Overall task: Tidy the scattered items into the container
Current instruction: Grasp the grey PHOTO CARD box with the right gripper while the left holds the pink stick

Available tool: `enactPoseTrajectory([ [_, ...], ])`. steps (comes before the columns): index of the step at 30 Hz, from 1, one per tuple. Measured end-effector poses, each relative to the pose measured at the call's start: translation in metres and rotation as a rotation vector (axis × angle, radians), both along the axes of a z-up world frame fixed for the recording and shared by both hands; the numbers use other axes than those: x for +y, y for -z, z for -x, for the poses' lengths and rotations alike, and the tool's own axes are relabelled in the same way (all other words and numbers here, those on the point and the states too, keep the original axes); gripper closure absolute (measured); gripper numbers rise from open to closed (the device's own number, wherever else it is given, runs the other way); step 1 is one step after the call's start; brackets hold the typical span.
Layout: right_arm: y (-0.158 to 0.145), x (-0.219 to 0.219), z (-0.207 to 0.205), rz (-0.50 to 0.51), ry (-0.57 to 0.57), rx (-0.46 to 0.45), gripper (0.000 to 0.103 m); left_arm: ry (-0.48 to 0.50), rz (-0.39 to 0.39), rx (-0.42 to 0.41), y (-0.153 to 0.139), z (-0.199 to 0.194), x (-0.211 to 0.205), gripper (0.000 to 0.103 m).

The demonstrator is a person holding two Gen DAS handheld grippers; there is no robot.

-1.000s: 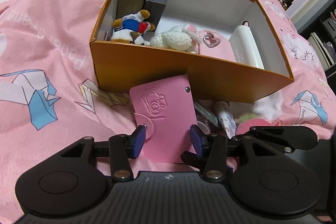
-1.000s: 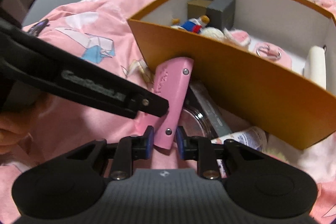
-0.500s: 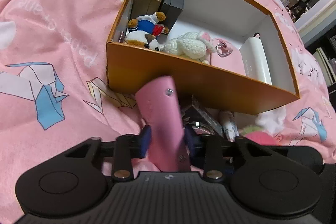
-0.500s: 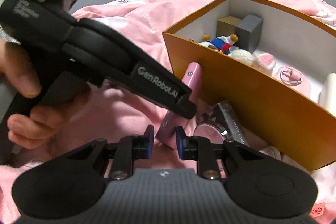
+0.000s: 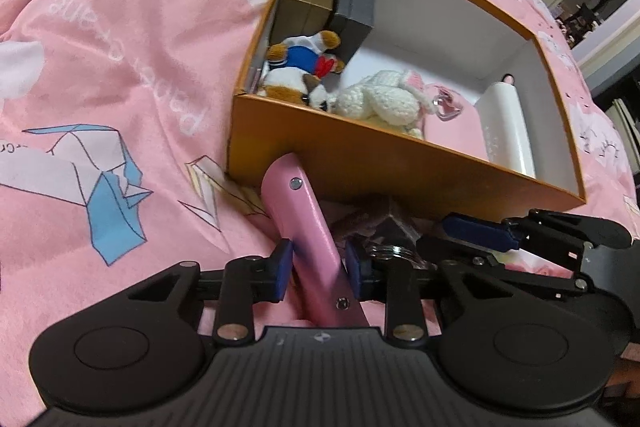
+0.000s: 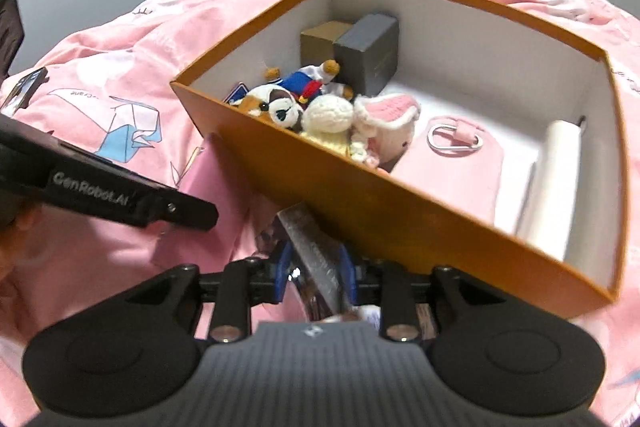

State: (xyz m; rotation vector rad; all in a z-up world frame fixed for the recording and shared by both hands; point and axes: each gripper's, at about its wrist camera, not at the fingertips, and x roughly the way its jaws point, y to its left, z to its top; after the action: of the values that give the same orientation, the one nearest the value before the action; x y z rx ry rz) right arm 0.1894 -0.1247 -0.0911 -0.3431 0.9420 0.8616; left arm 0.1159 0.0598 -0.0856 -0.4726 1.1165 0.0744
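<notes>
On my left side, my left hand-held gripper (image 5: 319,271) is closing on the pink card holder (image 5: 306,227), which stands on edge between the blue pads and leans away from me toward the near wall of the orange box (image 5: 360,163) just ahead. The pads meet it low down, near its bottom stud, so I think it could pivot or slip out sideways as I lift, and its top could catch under the box rim if I go forward before rising. The bed cover (image 5: 120,67) beneath is soft and gives no firm support. To the right, my right hand-held gripper (image 6: 316,273) is opening with a flat grey, glittery item (image 6: 316,247) between its pads, too blurred for me to name; whether they press on it I cannot tell. It lies right against the foot of the box, so a push forward could shove the box or wedge the item under it. The two tools sit close together, and a careless swing could knock them. Inside, the plush dog (image 6: 280,103) and crocheted bunny (image 6: 360,123) crowd the near-left corner.
</notes>
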Motion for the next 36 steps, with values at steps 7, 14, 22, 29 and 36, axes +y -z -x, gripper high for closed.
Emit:
enactPoseTrajectory([
  [7, 0.016, 0.018, -0.010, 0.021, -0.035, 0.055, 0.065, 0.001, -0.001, 0.000, 0.002, -0.001, 0.001, 0.070],
  [14, 0.023, 0.026, -0.007, 0.041, -0.016, 0.041, 0.064, 0.001, 0.005, -0.008, 0.001, 0.001, 0.001, 0.070],
  [22, 0.032, 0.012, -0.015, 0.020, 0.108, 0.119, 0.041, -0.001, 0.008, -0.017, 0.001, 0.005, 0.004, 0.071],
  [29, 0.026, 0.017, -0.001, 0.011, 0.040, 0.093, 0.060, 0.012, 0.007, -0.023, -0.001, 0.008, 0.004, 0.075],
  [36, 0.017, 0.032, 0.032, 0.081, -0.130, 0.013, 0.066, 0.023, -0.009, -0.026, -0.002, 0.010, 0.002, 0.075],
])
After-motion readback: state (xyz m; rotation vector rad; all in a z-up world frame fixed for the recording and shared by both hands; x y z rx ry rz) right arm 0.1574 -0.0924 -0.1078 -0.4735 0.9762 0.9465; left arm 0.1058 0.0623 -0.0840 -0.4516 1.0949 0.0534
